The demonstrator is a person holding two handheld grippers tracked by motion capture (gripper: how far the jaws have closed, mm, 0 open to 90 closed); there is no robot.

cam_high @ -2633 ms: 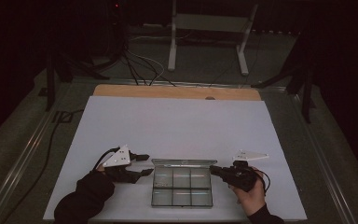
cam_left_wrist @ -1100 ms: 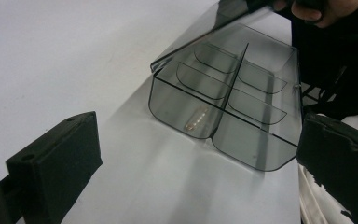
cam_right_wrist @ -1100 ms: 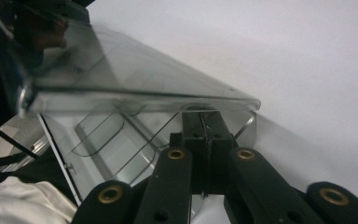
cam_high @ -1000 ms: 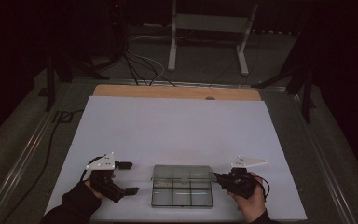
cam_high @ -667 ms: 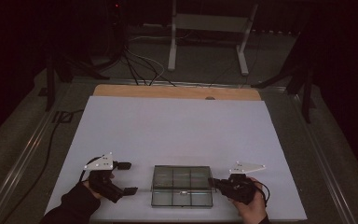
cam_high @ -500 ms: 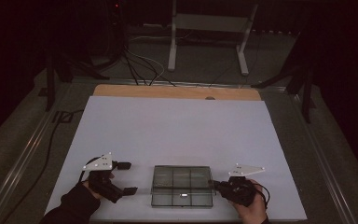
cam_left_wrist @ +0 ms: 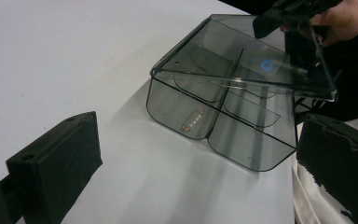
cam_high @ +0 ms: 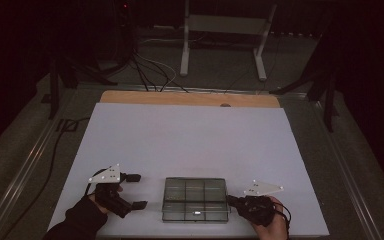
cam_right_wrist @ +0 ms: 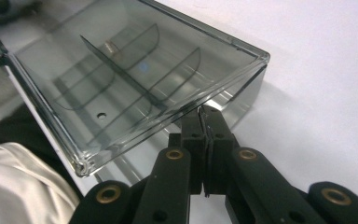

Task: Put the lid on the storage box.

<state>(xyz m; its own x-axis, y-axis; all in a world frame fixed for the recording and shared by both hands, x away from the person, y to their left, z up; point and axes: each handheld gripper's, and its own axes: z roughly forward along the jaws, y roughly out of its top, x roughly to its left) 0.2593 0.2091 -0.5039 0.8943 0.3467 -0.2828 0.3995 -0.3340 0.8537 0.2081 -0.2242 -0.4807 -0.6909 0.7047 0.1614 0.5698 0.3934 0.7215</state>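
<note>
A smoky clear compartment box (cam_high: 195,200) sits near the front edge of the white table (cam_high: 190,140). Its hinged lid (cam_left_wrist: 242,60) (cam_right_wrist: 121,79) is tilted up off the base. My right gripper (cam_right_wrist: 208,114) (cam_high: 230,200) is shut, and its tips sit right under the lid's raised edge, at the box's right side. In the left gripper view the right gripper (cam_left_wrist: 270,21) shows at the lid's far corner. My left gripper (cam_high: 137,191) (cam_left_wrist: 198,154) stands open to the left of the box, clear of it. A small pale piece (cam_left_wrist: 192,122) (cam_right_wrist: 109,45) lies in one compartment.
A wooden strip (cam_high: 190,98) runs along the table's far edge, with a metal stand (cam_high: 225,35) and cables (cam_high: 145,65) on the floor beyond. White cloth (cam_right_wrist: 14,182) shows by the near edge.
The right hand has crept slightly toward the near edge beside the box. The left gripper has stayed put since a second ago, after drawing back from the box's corner.
</note>
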